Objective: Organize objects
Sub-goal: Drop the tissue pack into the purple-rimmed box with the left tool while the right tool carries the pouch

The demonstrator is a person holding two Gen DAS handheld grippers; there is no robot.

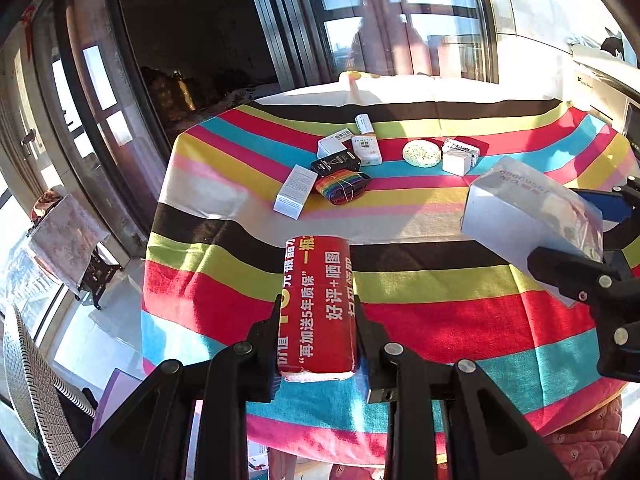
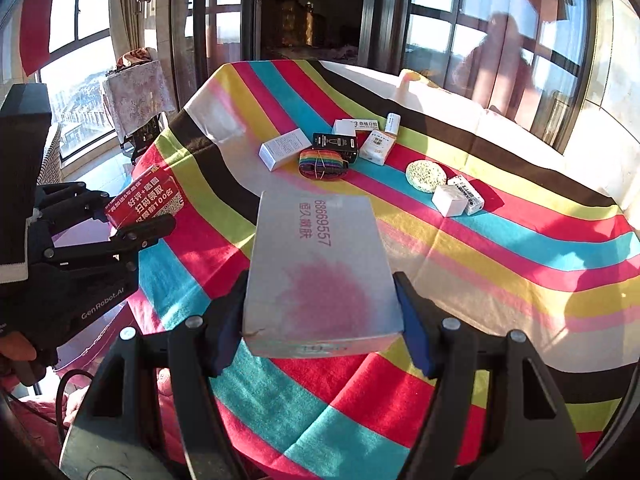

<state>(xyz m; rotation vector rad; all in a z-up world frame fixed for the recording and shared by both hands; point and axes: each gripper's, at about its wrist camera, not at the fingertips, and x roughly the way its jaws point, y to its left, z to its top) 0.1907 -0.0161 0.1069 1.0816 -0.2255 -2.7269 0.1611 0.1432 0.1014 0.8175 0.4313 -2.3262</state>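
My left gripper [image 1: 316, 312] is shut on a red packet with white Chinese print [image 1: 316, 304], held above the near part of the striped table; the packet also shows at the left of the right wrist view [image 2: 146, 202]. My right gripper [image 2: 320, 304] is shut on a flat silver-grey box [image 2: 320, 272], held above the cloth; the box also shows at the right of the left wrist view [image 1: 532, 212]. Further back lie a white box [image 1: 295, 191], a black box [image 1: 335, 165], a rainbow strap roll [image 1: 342, 188] and a round speckled sponge [image 1: 421, 153].
The table carries a striped cloth [image 1: 440, 320]. More small white boxes [image 1: 366, 148] lie behind the black box, and two [image 1: 460, 156] lie right of the sponge. Windows ring the room. A draped stand [image 1: 68, 236] is left of the table, a wicker chair [image 1: 32, 380] nearer.
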